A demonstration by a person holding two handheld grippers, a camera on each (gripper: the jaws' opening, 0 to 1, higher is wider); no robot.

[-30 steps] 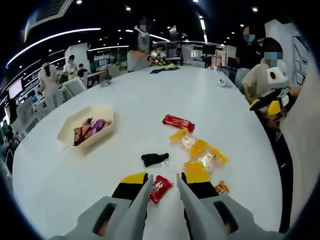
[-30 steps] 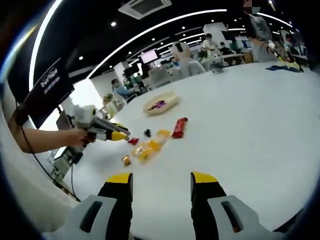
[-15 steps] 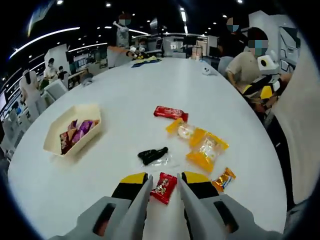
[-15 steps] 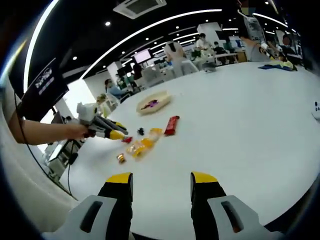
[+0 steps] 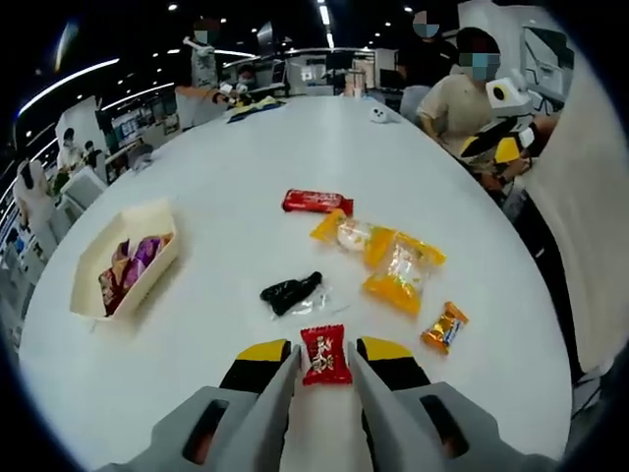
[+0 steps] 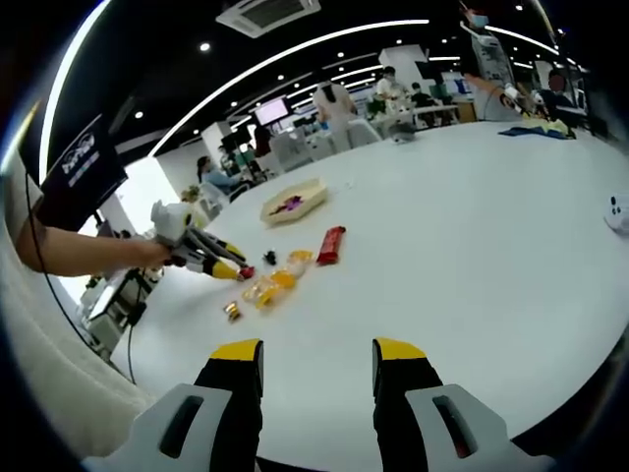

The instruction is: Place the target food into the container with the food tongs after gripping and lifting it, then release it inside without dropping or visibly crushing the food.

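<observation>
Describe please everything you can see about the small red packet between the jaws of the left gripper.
The small red packet is a flat, roughly square glossy wrapper with crimped top and bottom edges and light print in its middle. It sits between the yellow tips of the left gripper, whose jaws stand close on both sides; whether it is lifted off the white table cannot be told. In the right gripper view it is a tiny red spot.

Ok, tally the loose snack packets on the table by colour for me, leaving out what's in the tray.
Red: 2, the small red packet between the left gripper jaws and the long red bar.
Yellow/orange: 3, the yellow bag, the larger yellow bag and the small orange candy.
Black: 1, the black packet.
Total: 6.
</observation>
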